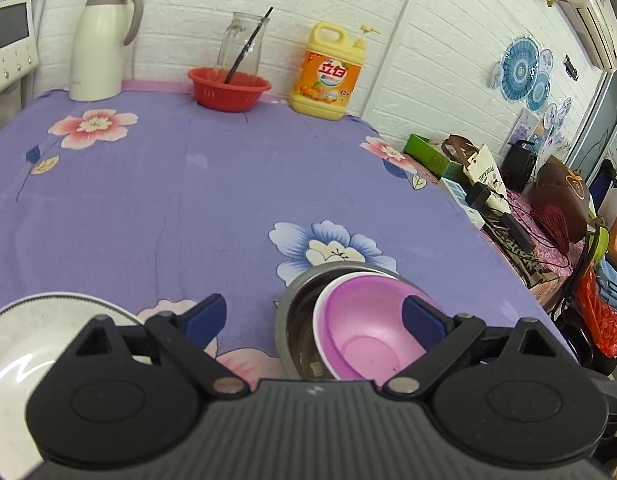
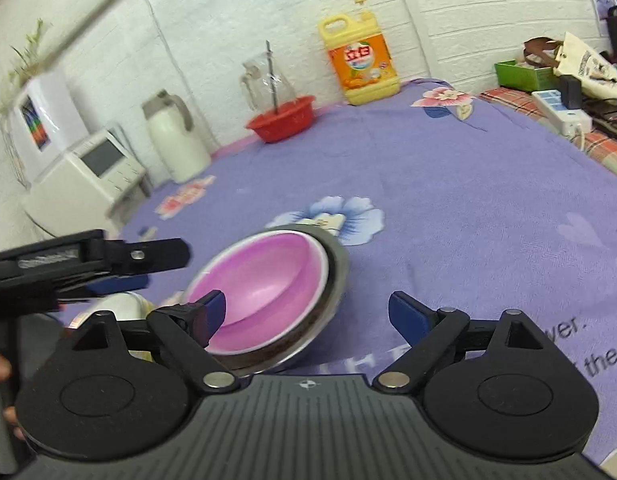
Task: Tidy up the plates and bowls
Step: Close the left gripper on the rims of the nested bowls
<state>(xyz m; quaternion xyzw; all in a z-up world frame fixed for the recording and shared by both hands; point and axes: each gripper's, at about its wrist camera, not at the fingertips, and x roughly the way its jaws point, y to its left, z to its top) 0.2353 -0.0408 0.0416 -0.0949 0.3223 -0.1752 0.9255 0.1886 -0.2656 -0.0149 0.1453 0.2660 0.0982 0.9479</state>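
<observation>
- The left gripper [image 1: 314, 322] hangs above the near edge of the worktop [image 1: 188, 200]; its jaws are spread wide and grip nothing.
- The right gripper [image 2: 304, 312] is likewise spread wide with nothing between its jaws. Its left fingertip [image 2: 212, 308] overlaps the near rim of the pink bowl [image 2: 264, 284] in the right wrist view; contact cannot be told.
- The pink bowl [image 1: 364, 328] sits nested inside the steel bowl [image 1: 296, 316], tilted against one side of it. Both rest on the purple floral cloth covering the worktop, just in front of a blue printed flower [image 1: 328, 248].
- A white plate [image 1: 24, 344] with a patterned rim lies on the worktop to the left of the nested bowls, apart from them.
- Along the back wall stand a white thermos jug [image 1: 100, 44], a red basket [image 1: 228, 88] holding a glass jar [image 1: 242, 44] with a dark stick in it, and a yellow detergent bottle [image 1: 328, 72].
</observation>
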